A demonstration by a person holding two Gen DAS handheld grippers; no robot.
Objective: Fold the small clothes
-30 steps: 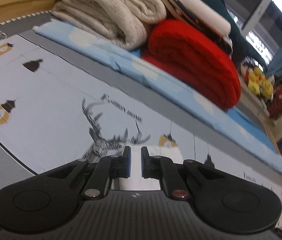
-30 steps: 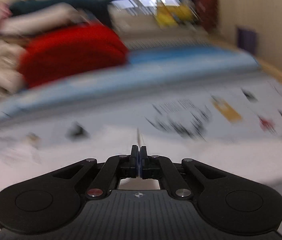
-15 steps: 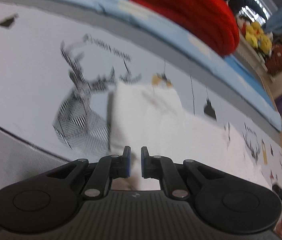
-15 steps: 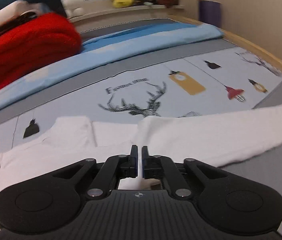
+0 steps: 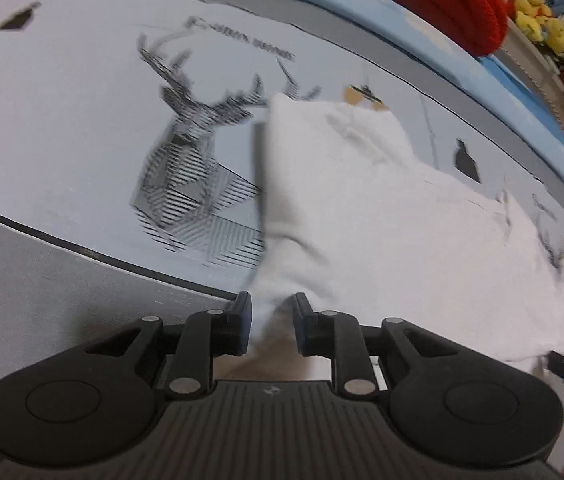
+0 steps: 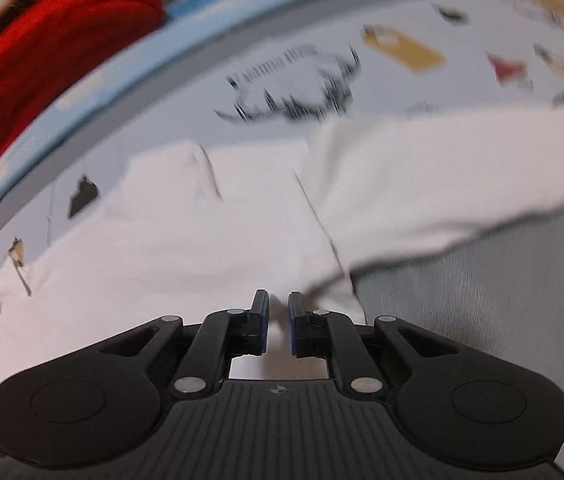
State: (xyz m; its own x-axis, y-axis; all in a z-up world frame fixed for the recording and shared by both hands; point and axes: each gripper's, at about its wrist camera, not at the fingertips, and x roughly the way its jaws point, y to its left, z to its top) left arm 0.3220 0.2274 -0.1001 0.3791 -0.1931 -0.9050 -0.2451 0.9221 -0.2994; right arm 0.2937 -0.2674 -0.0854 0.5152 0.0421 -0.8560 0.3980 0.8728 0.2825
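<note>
Your garment (image 5: 382,216) lies spread on the bed sheet (image 5: 61,128), one sleeve (image 6: 462,172) folded across its body in the right wrist view. A fold of it rises between the jaws of your left hand-held gripper (image 5: 271,312) as they open; cloth also sits between the opening jaws of your right hand-held gripper (image 6: 278,310). The printed deer (image 5: 197,168) lies just left of the garment. Behind the sheet runs a folded quilt (image 5: 362,4), with a rolled blanket (image 6: 53,48) on it. Toys (image 5: 538,20) sit farther back, at the right.
</note>
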